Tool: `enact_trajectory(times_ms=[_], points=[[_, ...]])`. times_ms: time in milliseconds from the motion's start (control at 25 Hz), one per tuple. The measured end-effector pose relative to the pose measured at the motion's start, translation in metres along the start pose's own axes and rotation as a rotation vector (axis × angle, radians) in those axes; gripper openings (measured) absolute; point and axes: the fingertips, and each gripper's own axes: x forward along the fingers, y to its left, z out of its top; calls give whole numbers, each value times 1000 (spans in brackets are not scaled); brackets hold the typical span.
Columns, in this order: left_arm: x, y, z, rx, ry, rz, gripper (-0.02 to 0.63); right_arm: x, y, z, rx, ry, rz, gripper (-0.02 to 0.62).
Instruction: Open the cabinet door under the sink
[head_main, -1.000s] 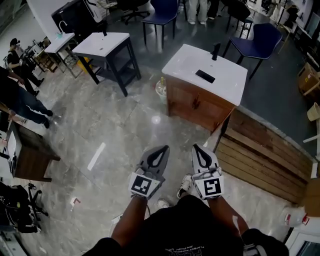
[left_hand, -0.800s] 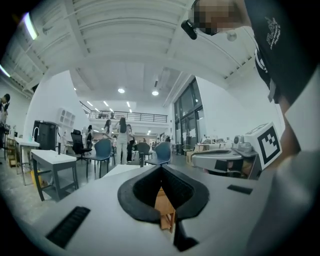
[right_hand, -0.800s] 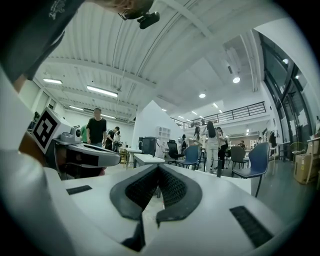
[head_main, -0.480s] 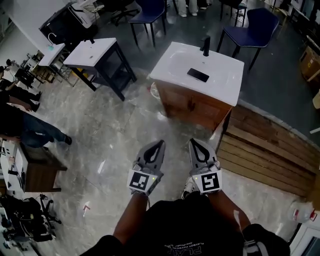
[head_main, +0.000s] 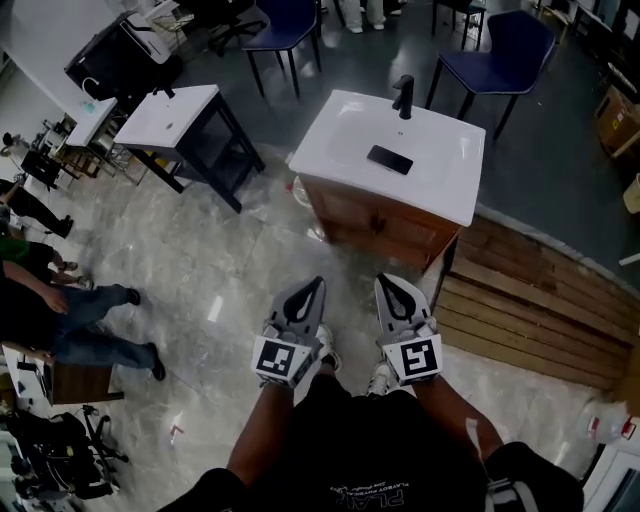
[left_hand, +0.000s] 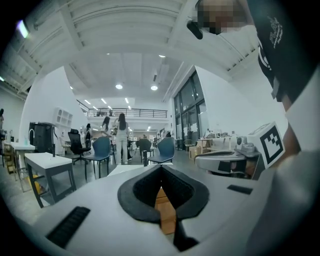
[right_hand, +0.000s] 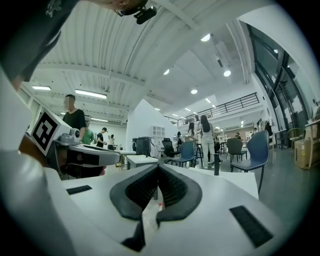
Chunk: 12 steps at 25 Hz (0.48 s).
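The sink cabinet (head_main: 372, 222) is brown wood under a white basin top (head_main: 392, 148) with a black faucet (head_main: 403, 95). It stands on the floor ahead of me, doors closed. Both grippers are held level, side by side, a good stretch short of the cabinet front. My left gripper (head_main: 314, 285) is shut with nothing in it, and my right gripper (head_main: 384, 282) is shut and empty too. In the left gripper view the wooden cabinet (left_hand: 163, 207) shows through the gap behind the closed jaws of the left gripper (left_hand: 161, 168). The right gripper view has the right gripper (right_hand: 158, 168) with the faucet (right_hand: 216, 164) beyond it.
A second white-topped table (head_main: 170, 112) on a dark frame stands to the left. Blue chairs (head_main: 498, 48) sit behind the sink. A wooden plank platform (head_main: 545, 315) lies right of the cabinet. A pale bottle (head_main: 299, 190) stands at the cabinet's left corner. People (head_main: 70, 315) are at the far left.
Both grippers have moved forward together toward the sink cabinet, which now sits closer in the head view. Both stay shut. The people at the left have shifted.
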Motion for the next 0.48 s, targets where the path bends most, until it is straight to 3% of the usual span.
enact_trajectory(times_ms=[200, 400, 480], points=[[35, 29, -5, 3, 15, -72, 18, 39, -13, -12, -21, 30, -56, 23], [67, 86, -13, 45, 25, -116, 18, 93, -15, -27, -7, 64, -94, 23], [78, 100, -19, 24, 31, -142, 18, 106, -17, -38, -8, 91, -119, 23]])
